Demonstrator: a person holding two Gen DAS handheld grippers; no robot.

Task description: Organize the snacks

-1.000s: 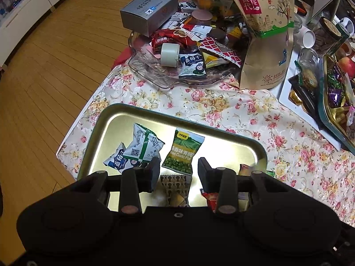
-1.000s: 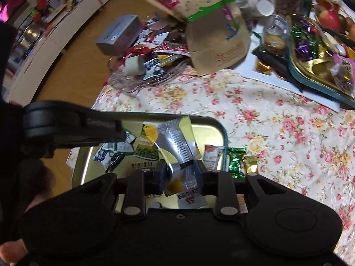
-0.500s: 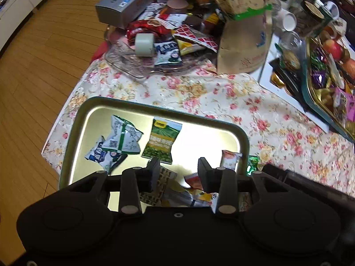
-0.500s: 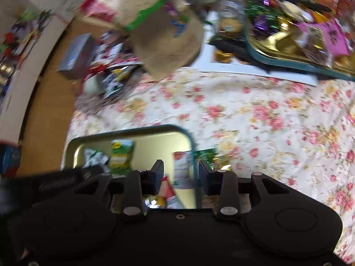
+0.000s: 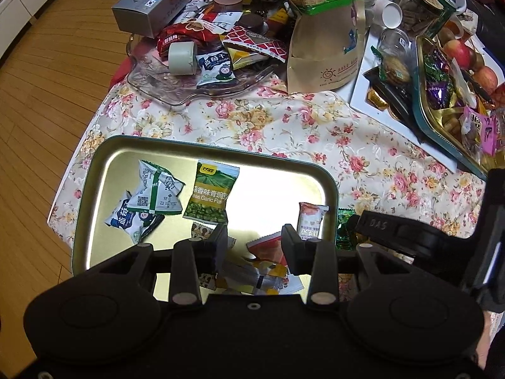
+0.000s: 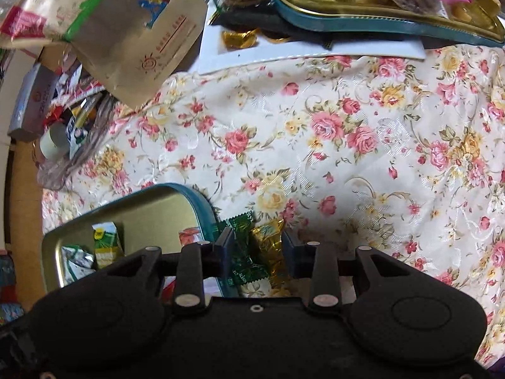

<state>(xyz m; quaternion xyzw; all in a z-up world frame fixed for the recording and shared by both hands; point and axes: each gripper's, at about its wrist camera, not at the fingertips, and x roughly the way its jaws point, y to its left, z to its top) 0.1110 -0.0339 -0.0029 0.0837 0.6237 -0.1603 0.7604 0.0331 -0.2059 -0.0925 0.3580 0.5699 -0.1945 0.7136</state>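
A gold tray with a teal rim (image 5: 202,145) lies on the floral cloth and holds a green pea packet (image 5: 210,195), two blue-white packets (image 5: 151,199), a small red-white packet (image 5: 311,221) and a clear yellow packet (image 5: 262,279). My left gripper (image 5: 254,240) hovers open over the tray's near part with nothing between its fingers. Just right of the tray rim (image 6: 202,202), a green candy (image 6: 244,252) and a gold candy (image 6: 270,246) lie on the cloth. My right gripper (image 6: 257,243) straddles both; its jaws are closing, and I see no clear squeeze.
Behind the tray stand a glass dish (image 5: 164,85) heaped with snacks, a grey box (image 5: 151,3) and a tall kraft bag (image 5: 328,31). A second teal tray (image 5: 442,126) of sweets sits on a white board (image 5: 366,94) at right. The table edge and wood floor lie left.
The right gripper let the clear yellow packet go into the tray, then swung right and down off the tray over the green and gold candies. The left gripper hardly moved.
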